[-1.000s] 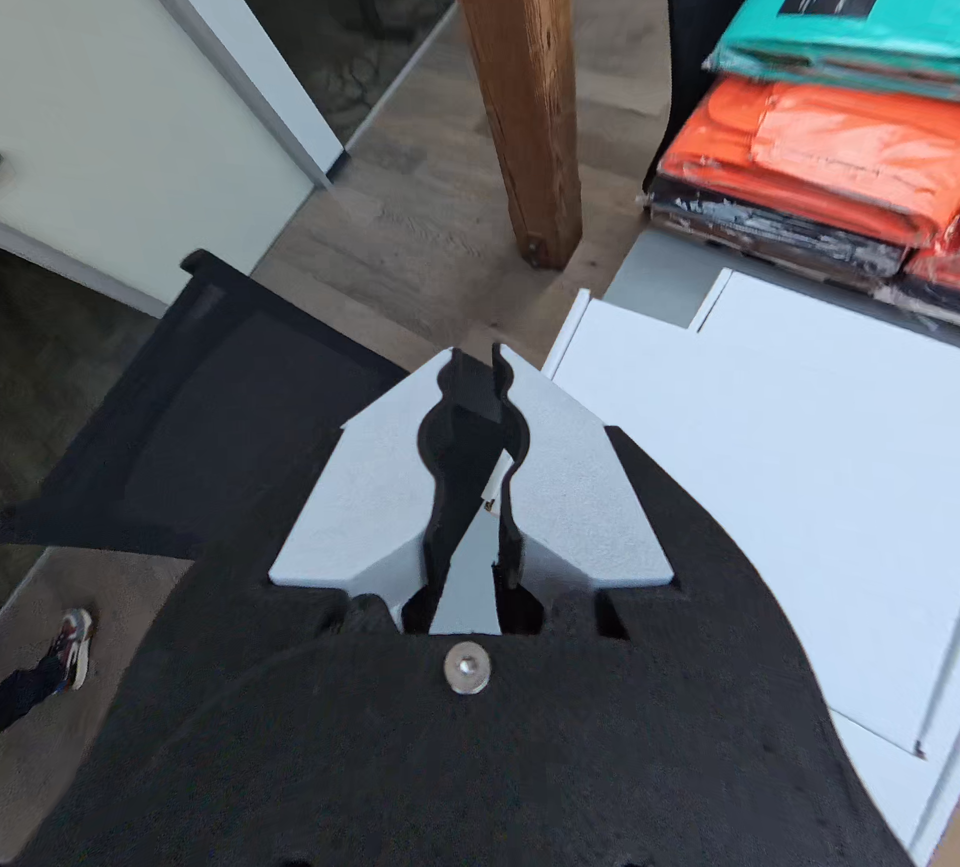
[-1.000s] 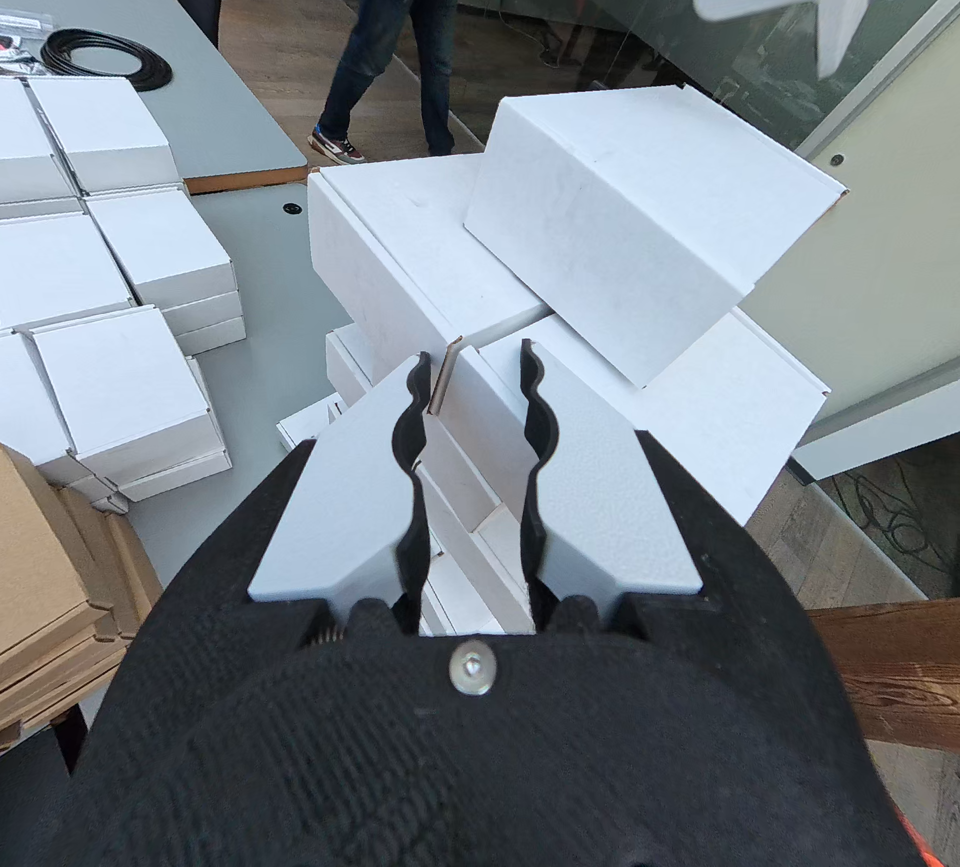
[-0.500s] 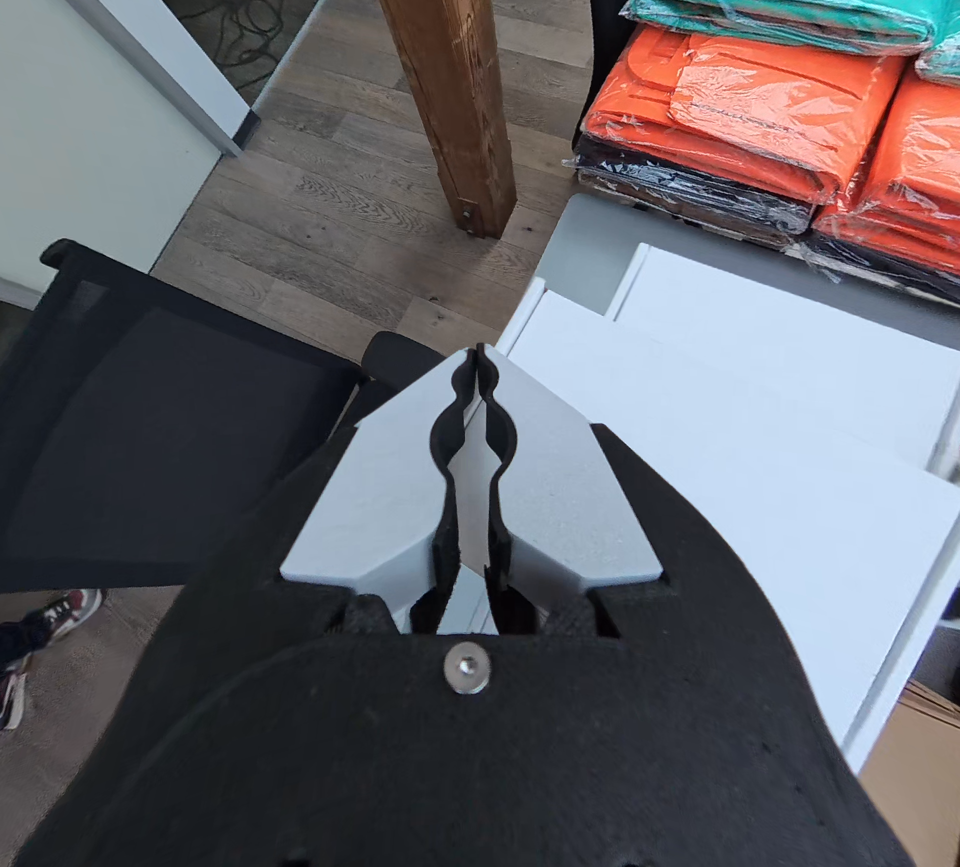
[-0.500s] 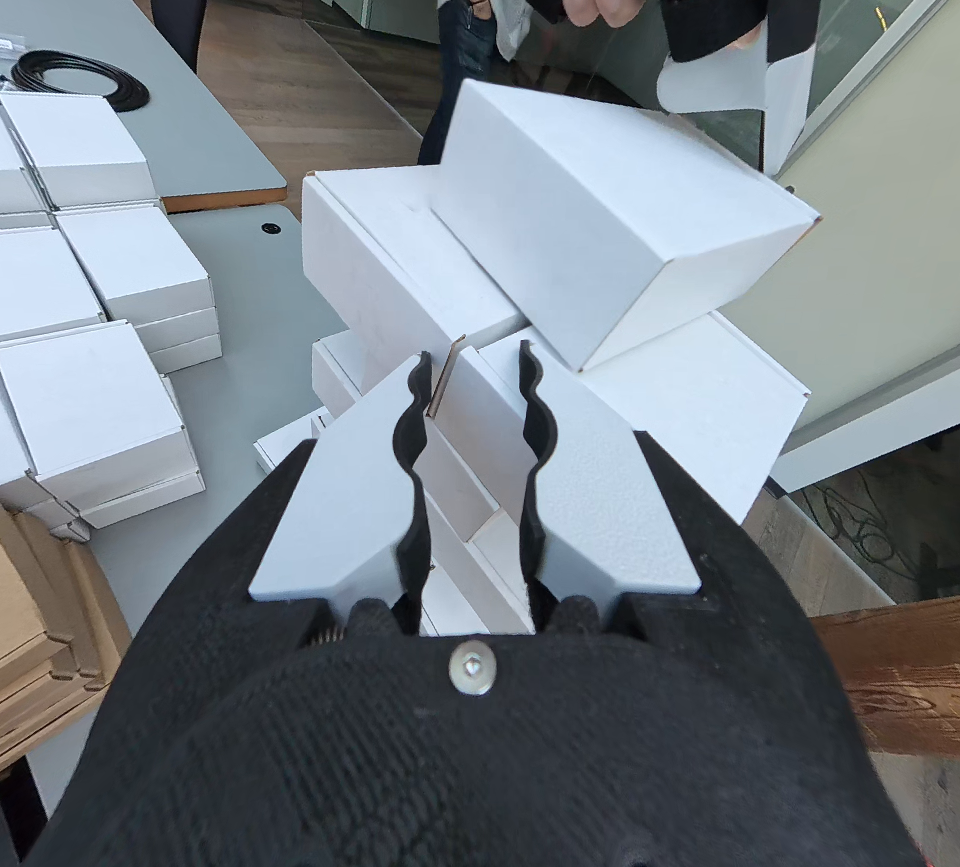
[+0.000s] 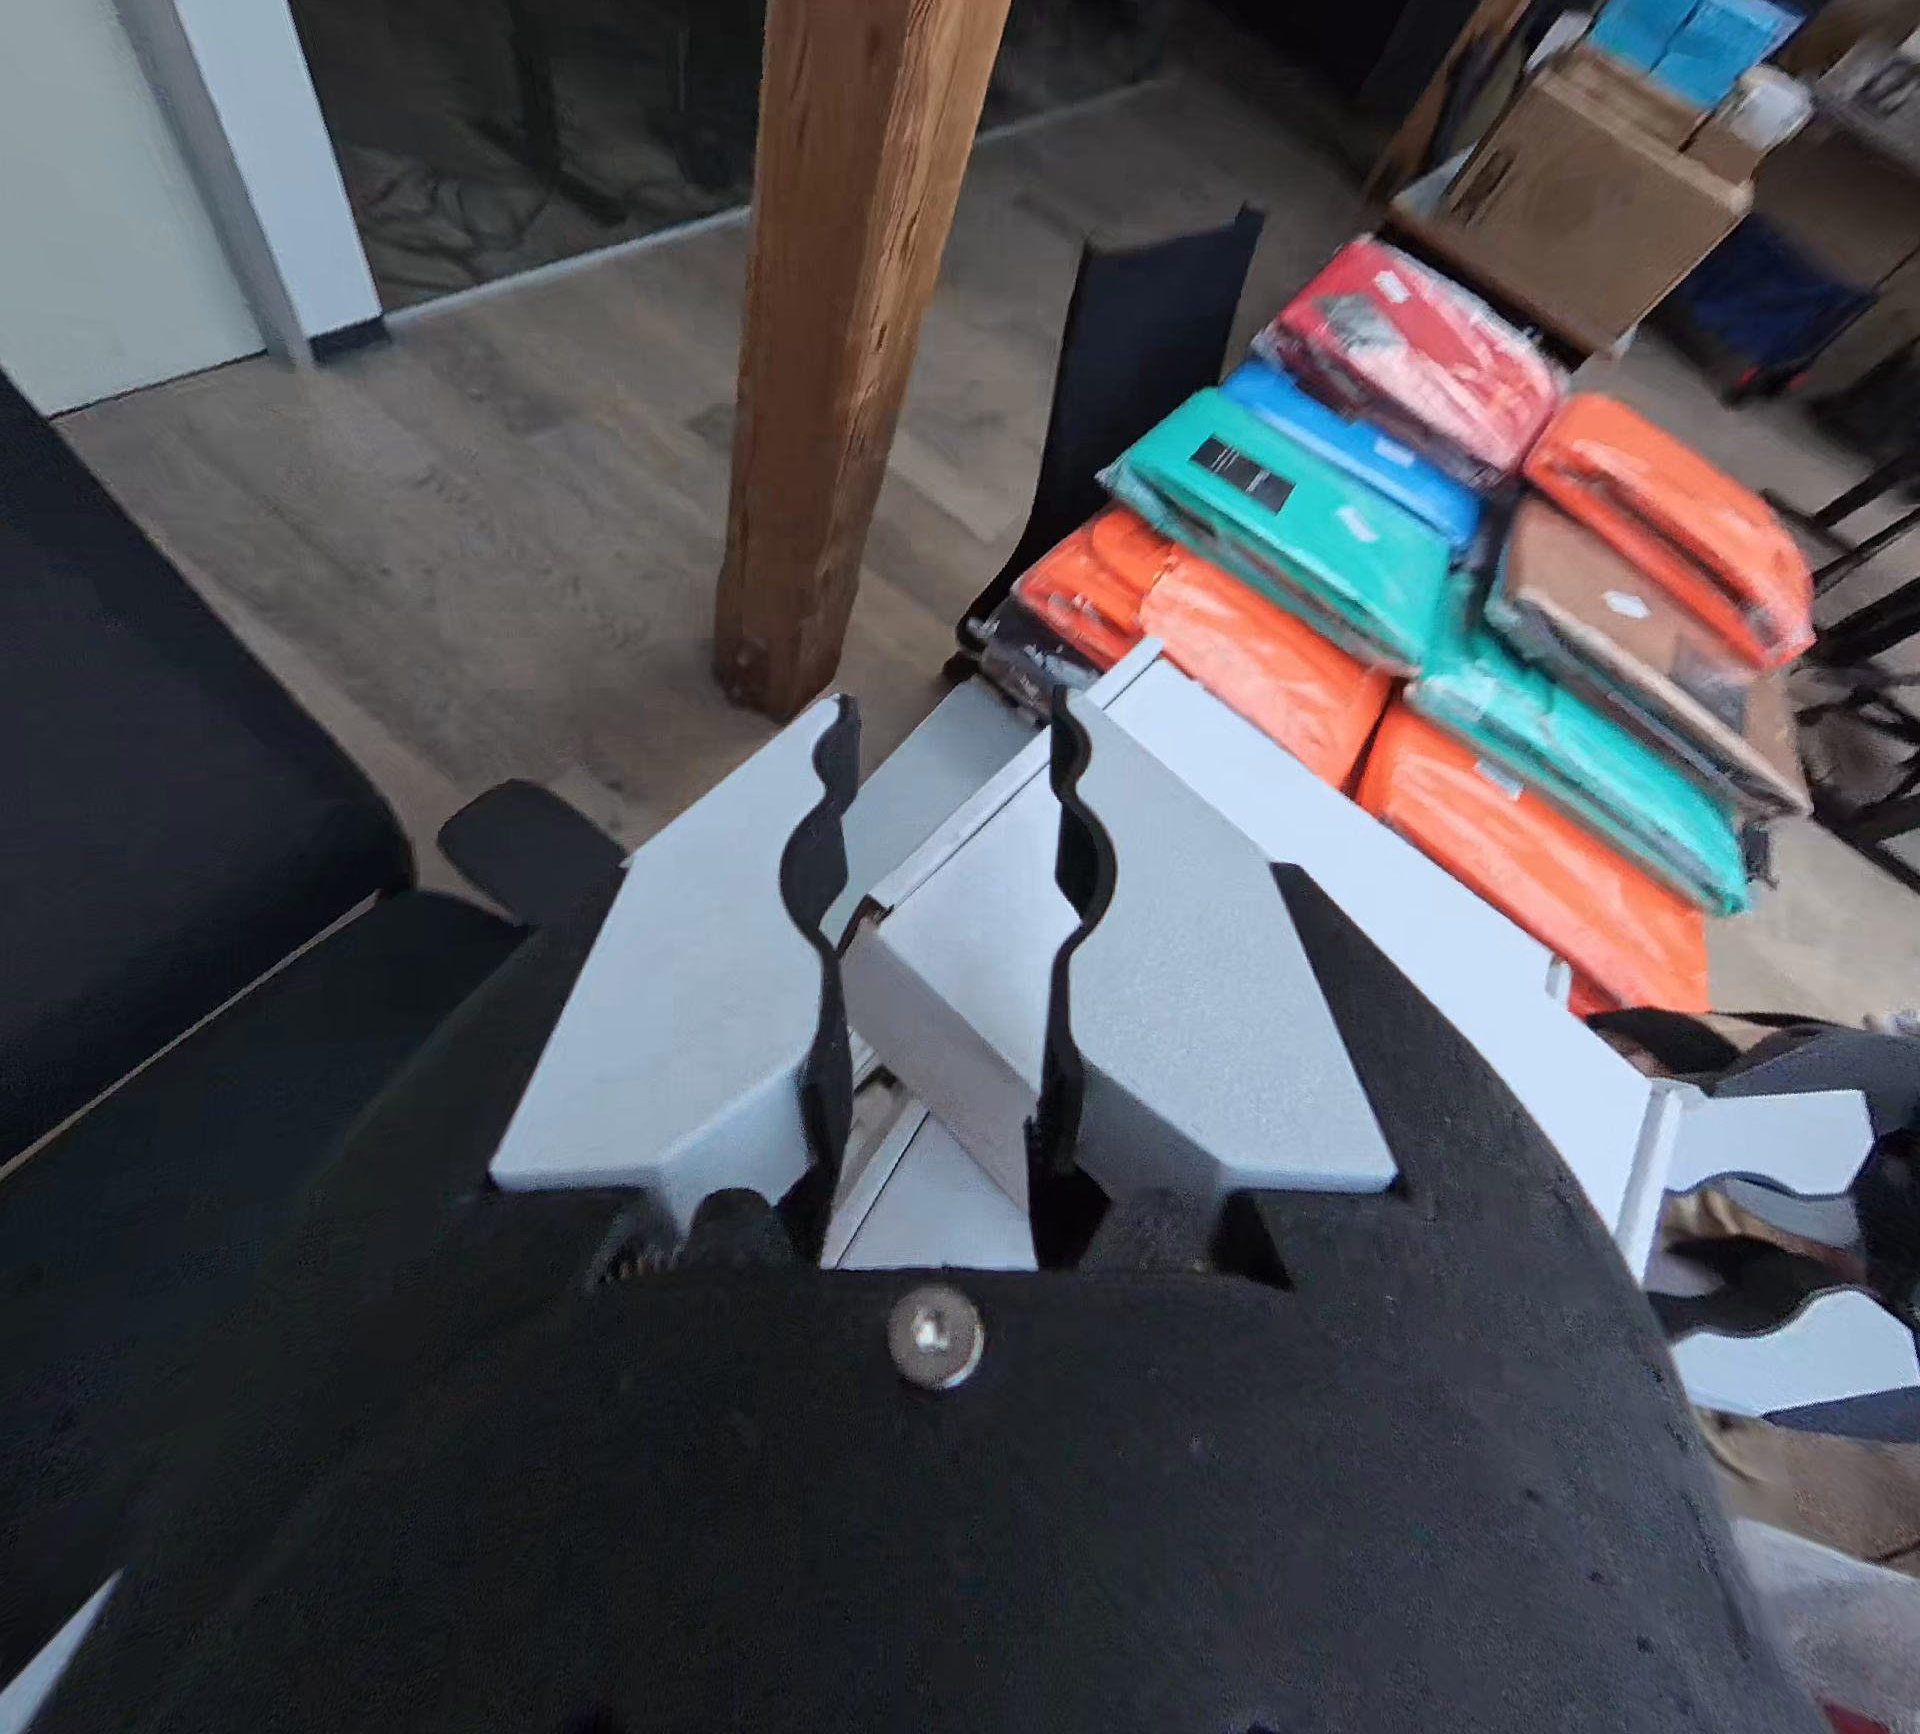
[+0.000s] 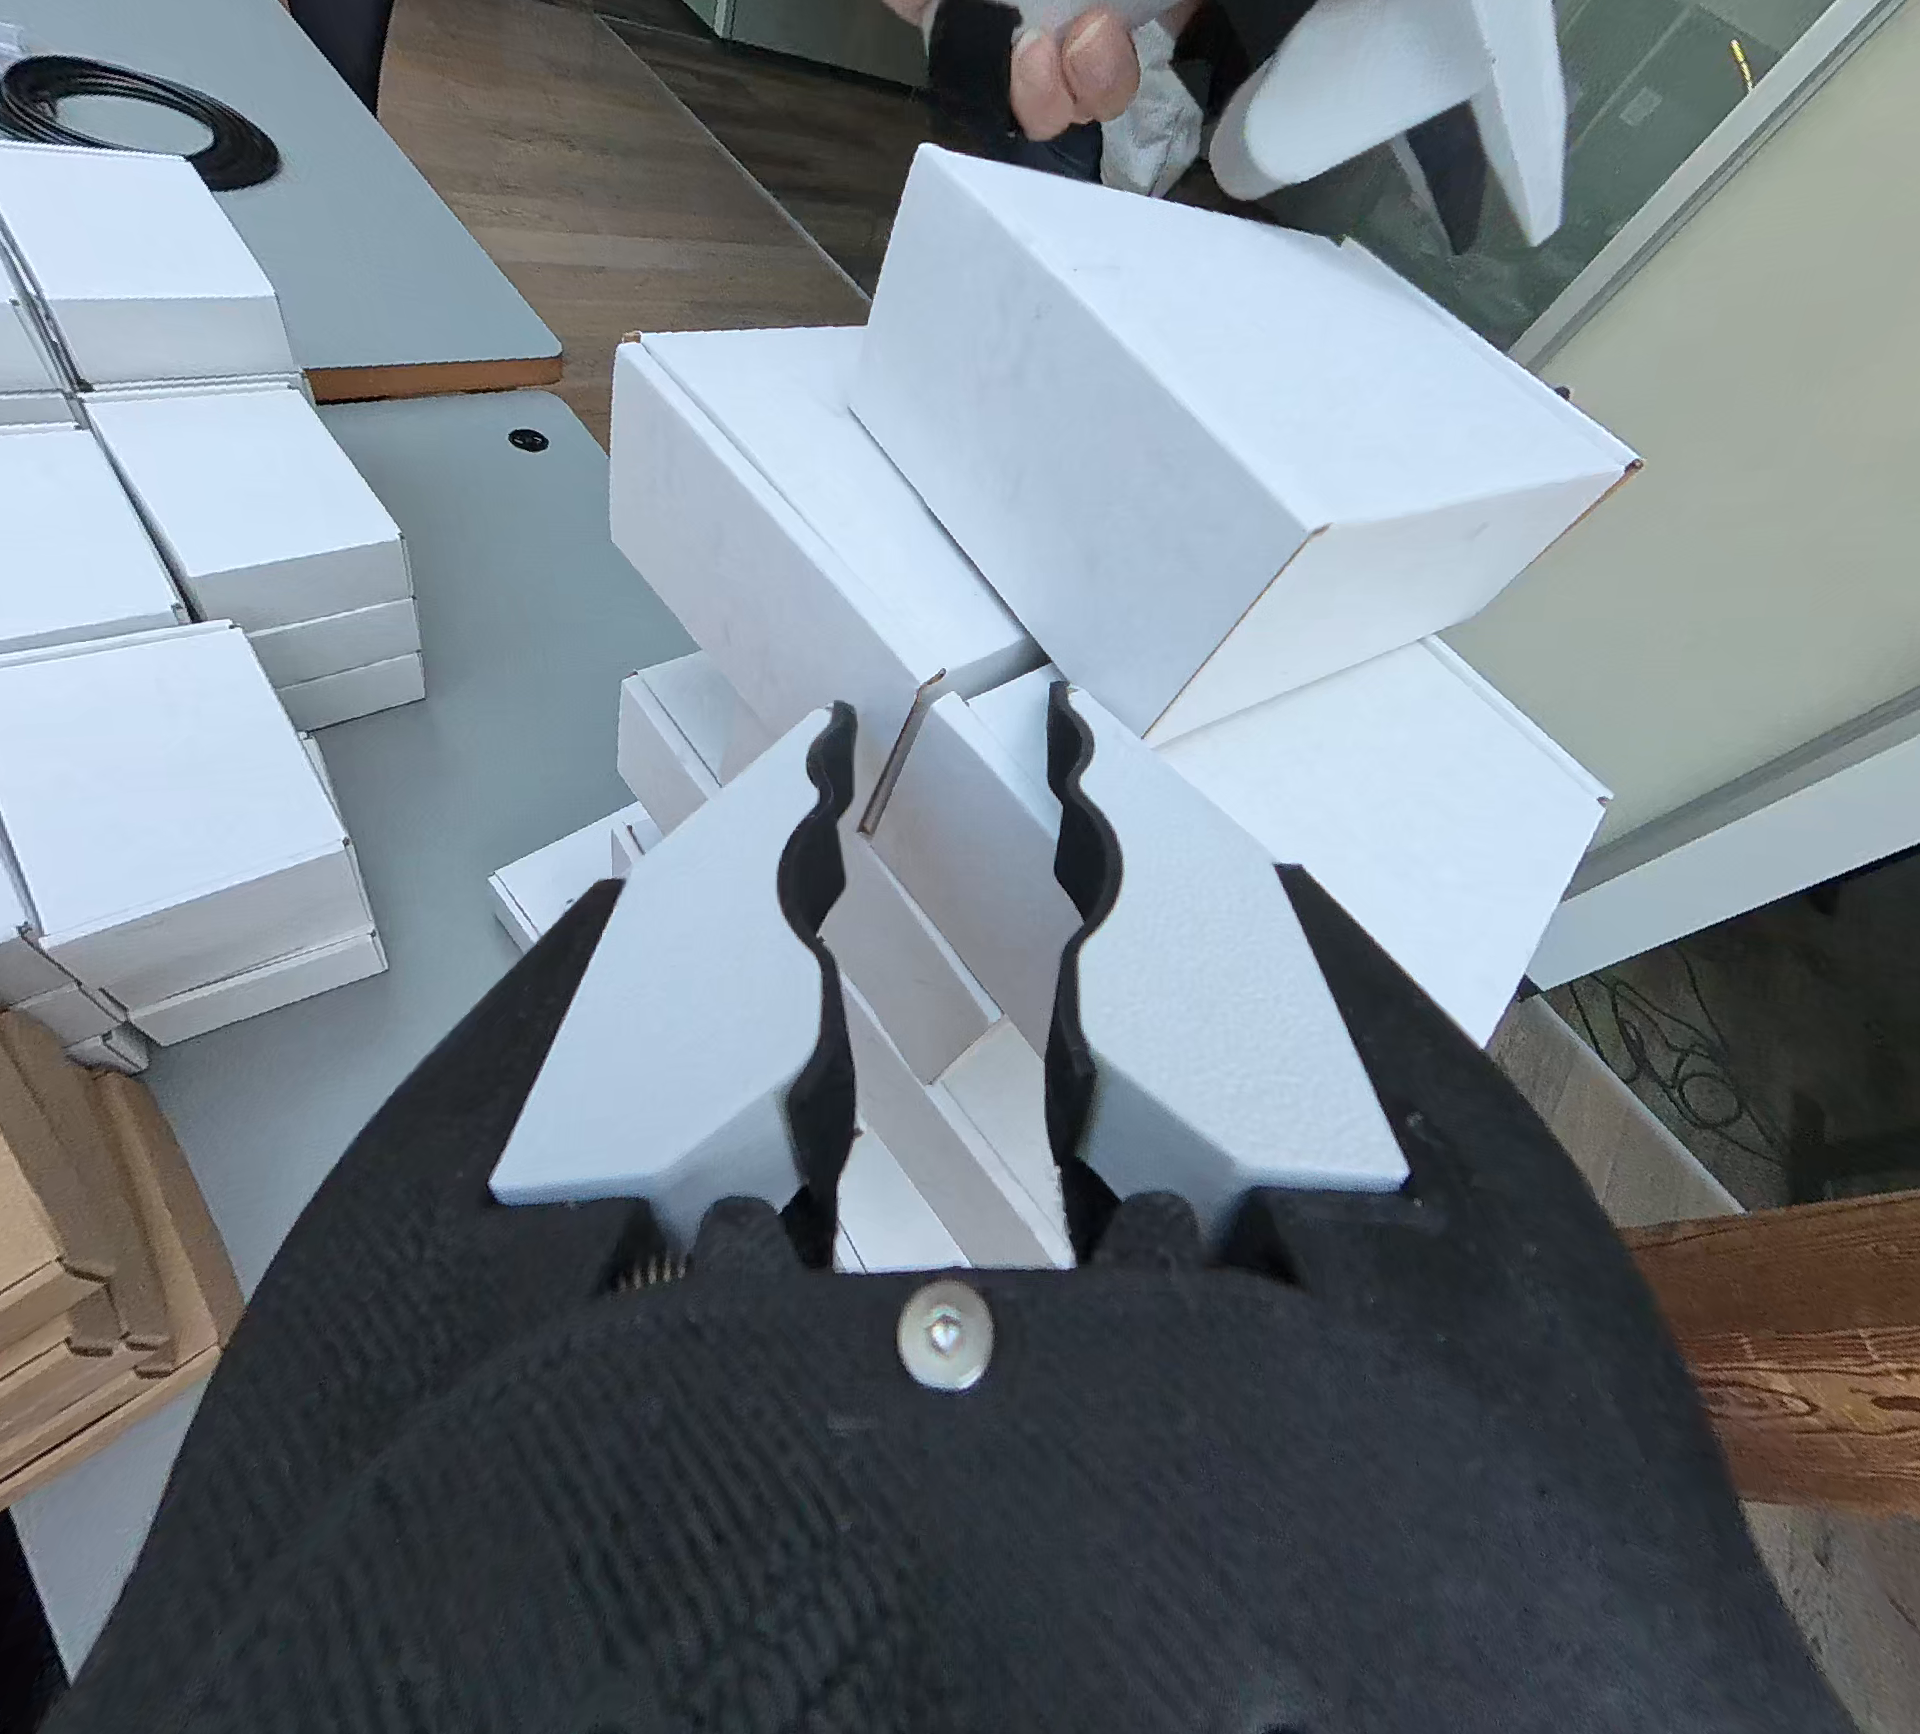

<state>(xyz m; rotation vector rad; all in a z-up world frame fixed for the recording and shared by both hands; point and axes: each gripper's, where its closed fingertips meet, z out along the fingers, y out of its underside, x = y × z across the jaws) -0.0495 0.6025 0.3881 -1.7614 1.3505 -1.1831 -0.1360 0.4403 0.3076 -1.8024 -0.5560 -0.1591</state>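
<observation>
My right gripper (image 6: 945,718) is open and low over a loose pile of white cardboard boxes (image 6: 790,521). The raised flap and wall of one box (image 6: 956,863) lie between its jaws; I cannot tell if the pads touch it. A closed white box (image 6: 1195,437) lies tilted on top of the pile. A hand holds my left gripper (image 6: 1496,219) just above that box's far end. In the left wrist view my left gripper (image 5: 954,718) is open, with the box's corner (image 5: 935,957) showing between its jaws. The right gripper (image 5: 1688,1263) sits at the box's other end.
More white boxes (image 6: 156,801) stand in rows on the grey table (image 6: 499,749), with a black cable coil (image 6: 135,126) and flat brown cardboard (image 6: 83,1269). A wooden post (image 5: 862,230), bagged coloured packs (image 5: 1455,593) and a black chair (image 5: 156,749) are nearby. The grippers' ends are close to 20 centimetres from one another.
My left gripper has opened from shut and swung down toward the tilted box's far end. My right gripper has kept its opening and barely moved.
</observation>
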